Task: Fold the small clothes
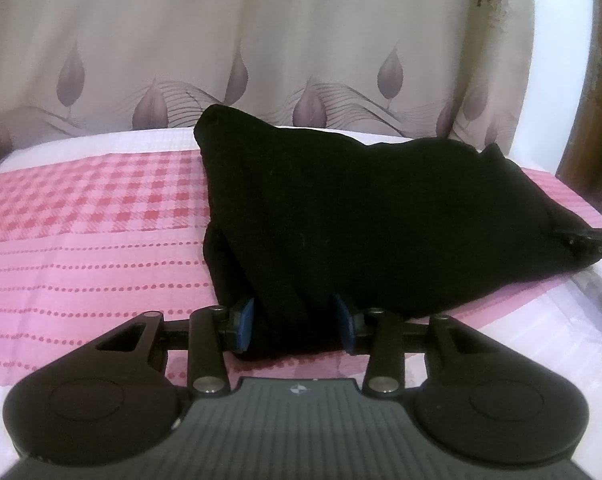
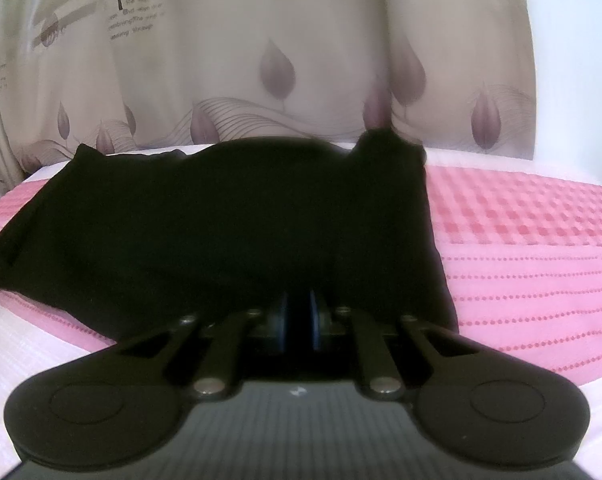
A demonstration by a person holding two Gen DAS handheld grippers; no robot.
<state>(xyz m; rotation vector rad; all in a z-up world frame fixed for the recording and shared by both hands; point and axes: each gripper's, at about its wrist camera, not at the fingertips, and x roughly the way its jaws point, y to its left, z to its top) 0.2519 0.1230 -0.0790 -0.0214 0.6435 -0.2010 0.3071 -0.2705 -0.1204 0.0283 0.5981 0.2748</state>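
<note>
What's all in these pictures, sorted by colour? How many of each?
Black garment: 1, with a bunch of it between the fingers of each gripper
Pink checked and dotted cloth under it: 1
Beige leaf-print curtain behind: 1
Black grippers with blue pads: 2, left gripper and right gripper
Total: 5

1. The left tool (image 1: 297, 326) pointed forward and a bit down. Its two blue pads (image 1: 245, 328) stood partly apart, with a fold of black cloth (image 1: 361, 208) between them.
2. The right tool (image 2: 299, 322) also tipped down. Its pads were almost together, pinching the black cloth.
</note>
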